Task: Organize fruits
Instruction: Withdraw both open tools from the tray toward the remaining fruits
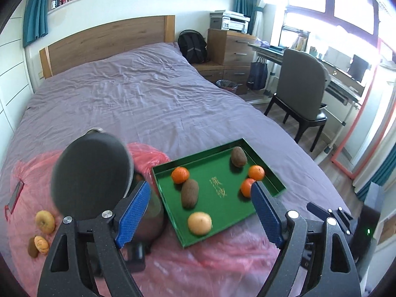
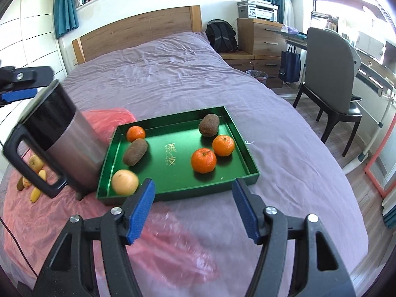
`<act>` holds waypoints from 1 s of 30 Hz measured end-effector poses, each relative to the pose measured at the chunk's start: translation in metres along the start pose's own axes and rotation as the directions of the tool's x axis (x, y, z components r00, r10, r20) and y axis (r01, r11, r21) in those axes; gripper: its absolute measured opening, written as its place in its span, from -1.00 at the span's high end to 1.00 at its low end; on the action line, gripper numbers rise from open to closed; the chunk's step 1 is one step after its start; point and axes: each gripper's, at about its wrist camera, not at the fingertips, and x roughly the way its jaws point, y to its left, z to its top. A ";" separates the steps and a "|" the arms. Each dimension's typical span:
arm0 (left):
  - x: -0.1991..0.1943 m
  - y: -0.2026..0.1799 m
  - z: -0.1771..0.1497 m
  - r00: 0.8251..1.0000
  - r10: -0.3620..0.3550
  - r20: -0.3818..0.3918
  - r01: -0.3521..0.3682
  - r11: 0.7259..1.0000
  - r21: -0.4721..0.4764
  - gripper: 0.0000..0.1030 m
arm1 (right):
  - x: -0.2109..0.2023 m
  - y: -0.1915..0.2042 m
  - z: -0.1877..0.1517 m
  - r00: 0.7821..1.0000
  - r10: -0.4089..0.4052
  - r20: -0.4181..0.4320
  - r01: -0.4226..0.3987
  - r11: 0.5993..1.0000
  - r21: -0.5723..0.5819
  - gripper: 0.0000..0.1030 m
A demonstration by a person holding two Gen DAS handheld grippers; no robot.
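A green tray [image 1: 198, 154] lies on the purple bed, partly on a pink plastic sheet [image 1: 210, 255]. It holds three oranges [image 2: 203, 160], two brown kiwis [image 2: 135, 151] and a pale yellow round fruit [image 2: 125, 182]. My left gripper [image 1: 200, 210] hovers above the tray's near edge, open, with nothing between its blue pads. My right gripper [image 2: 194, 210] is open and empty too, just short of the tray's [image 2: 173, 175] front wall. The left gripper [image 2: 19, 86] also shows at the far left of the right wrist view.
A steel kettle [image 2: 66, 143] with a black handle stands against the tray's left side; its dark lid [image 1: 91, 175] fills the left wrist view. Loose fruit [image 1: 45, 221] lies on the sheet further left. A chair [image 1: 304, 86] and a desk stand beside the bed.
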 end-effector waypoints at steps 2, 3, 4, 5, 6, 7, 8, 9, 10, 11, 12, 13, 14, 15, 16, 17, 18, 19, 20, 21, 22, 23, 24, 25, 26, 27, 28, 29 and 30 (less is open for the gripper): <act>-0.022 0.006 -0.016 1.000 -0.004 0.004 0.004 1.000 0.002 -0.54 | -0.016 0.006 -0.008 1.000 0.010 0.006 -0.010 1.000 0.009 -0.91; -0.029 0.007 -0.022 1.000 -0.002 0.005 0.002 1.000 0.003 -0.54 | -0.024 0.008 -0.011 1.000 0.014 0.007 -0.014 1.000 0.015 -0.91; -0.040 0.011 -0.033 1.000 0.002 0.012 -0.002 1.000 0.006 -0.54 | -0.032 0.012 -0.016 1.000 0.020 0.010 -0.021 1.000 0.020 -0.91; -0.047 0.013 -0.041 1.000 0.007 0.016 -0.007 1.000 0.010 -0.54 | -0.038 0.016 -0.019 1.000 0.023 0.012 -0.024 0.999 0.021 -0.91; -0.054 0.016 -0.050 1.000 0.013 0.019 -0.014 1.000 0.014 -0.54 | -0.046 0.021 -0.024 1.000 0.026 0.013 -0.027 0.999 0.020 -0.91; -0.063 0.020 -0.061 1.000 0.021 0.020 -0.021 1.000 0.021 -0.54 | -0.051 0.024 -0.027 1.000 0.027 0.014 -0.027 0.999 0.019 -0.91; -0.070 0.022 -0.069 0.999 0.025 0.021 -0.025 0.999 0.026 -0.54 | -0.058 0.028 -0.032 0.999 0.027 0.019 -0.027 0.999 0.018 -0.91; -0.075 0.025 -0.077 0.999 0.029 0.021 -0.030 0.999 0.029 -0.54 | -0.063 0.032 -0.035 0.999 0.028 0.023 -0.029 0.999 0.020 -0.91; -0.082 0.029 -0.086 0.999 0.035 0.021 -0.036 0.999 0.033 -0.54 | -0.070 0.037 -0.040 0.999 0.038 0.028 -0.038 0.999 0.025 -0.91; -0.091 0.034 -0.097 0.999 0.040 0.023 -0.040 0.998 0.037 -0.54 | -0.075 0.041 -0.042 0.999 0.045 0.030 -0.046 0.999 0.027 -0.91; -0.097 0.038 -0.104 0.999 0.047 0.025 -0.048 0.998 0.042 -0.54 | -0.078 0.046 -0.045 0.998 0.049 0.030 -0.050 0.998 0.025 -0.91; -0.102 0.043 -0.111 0.998 0.055 0.026 -0.057 0.997 0.046 -0.54 | -0.083 0.052 -0.047 0.998 0.050 0.032 -0.051 0.999 0.020 -0.91; -0.106 0.045 -0.117 0.998 0.059 0.026 -0.060 0.997 0.049 -0.54 | -0.087 0.059 -0.050 0.998 0.053 0.034 -0.054 0.998 0.013 -0.91; -0.111 0.049 -0.124 0.998 0.063 0.028 -0.064 0.997 0.051 -0.54 | -0.091 0.066 -0.053 0.998 0.060 0.032 -0.060 0.998 0.009 -0.91; -0.116 0.055 -0.130 0.997 0.070 0.032 -0.072 0.996 0.052 -0.54 | -0.093 0.072 -0.055 0.998 0.064 0.030 -0.064 0.998 0.006 -0.91; -0.120 0.059 -0.136 0.997 0.077 0.033 -0.078 0.996 0.051 -0.54 | -0.096 0.079 -0.057 0.997 0.071 0.028 -0.071 0.997 0.001 -0.91; -0.125 0.065 -0.143 0.996 0.080 0.033 -0.082 0.996 0.046 -0.54 | -0.099 0.089 -0.060 0.996 0.080 0.025 -0.080 0.997 -0.008 -0.91; -0.130 0.071 -0.150 0.996 0.085 0.032 -0.086 0.996 0.039 -0.54 | -0.102 0.095 -0.062 0.996 0.085 0.022 -0.084 0.996 -0.015 -0.91; -0.134 0.077 -0.156 0.995 0.089 0.033 -0.090 0.995 0.034 -0.54 | -0.104 0.104 -0.065 0.996 0.092 0.017 -0.092 0.995 -0.027 -0.91; -0.138 0.085 -0.163 0.995 0.097 0.035 -0.098 0.995 0.029 -0.54 | -0.105 0.111 -0.067 0.995 0.098 0.012 -0.098 0.995 -0.037 -0.91; -0.141 0.091 -0.169 0.994 0.103 0.036 -0.104 0.994 0.026 -0.54 | -0.107 0.122 -0.070 0.994 0.108 0.005 -0.107 0.993 -0.052 -0.91; -0.144 0.097 -0.174 0.994 0.107 0.036 -0.108 0.994 0.023 -0.54 | -0.108 0.130 -0.072 0.993 0.114 0.001 -0.114 0.992 -0.062 -0.91; -0.147 0.106 -0.181 0.993 0.114 0.035 -0.114 0.993 0.015 -0.54 | -0.108 0.138 -0.073 0.993 0.120 -0.005 -0.120 0.990 -0.074 -0.91; -0.149 0.113 -0.186 0.992 0.118 0.034 -0.118 0.993 0.007 -0.54 | -0.108 0.149 -0.076 0.991 0.131 -0.015 -0.132 0.987 -0.090 -0.91; -0.151 0.123 -0.192 0.992 0.123 0.033 -0.122 0.992 -0.006 -0.54 | -0.109 0.157 -0.077 0.990 0.138 -0.020 -0.140 0.985 -0.101 -0.91; -0.152 0.130 -0.199 0.991 0.128 0.032 -0.128 0.992 -0.016 -0.54 | -0.109 0.168 -0.079 0.988 0.150 -0.026 -0.152 0.982 -0.115 -0.91; -0.153 0.139 -0.204 0.990 0.137 0.030 -0.136 0.990 -0.028 -0.54 | -0.109 0.176 -0.081 0.986 0.162 -0.032 -0.164 0.979 -0.124 -0.91; -0.155 0.148 -0.211 0.989 0.145 0.029 -0.144 0.989 -0.040 -0.54 | -0.109 0.182 -0.083 0.984 0.173 -0.040 -0.176 0.976 -0.131 -0.91; -0.157 0.156 -0.216 0.988 0.152 0.031 -0.150 0.988 -0.047 -0.54 | -0.106 0.193 -0.086 0.980 0.190 -0.057 -0.197 0.970 -0.140 -0.91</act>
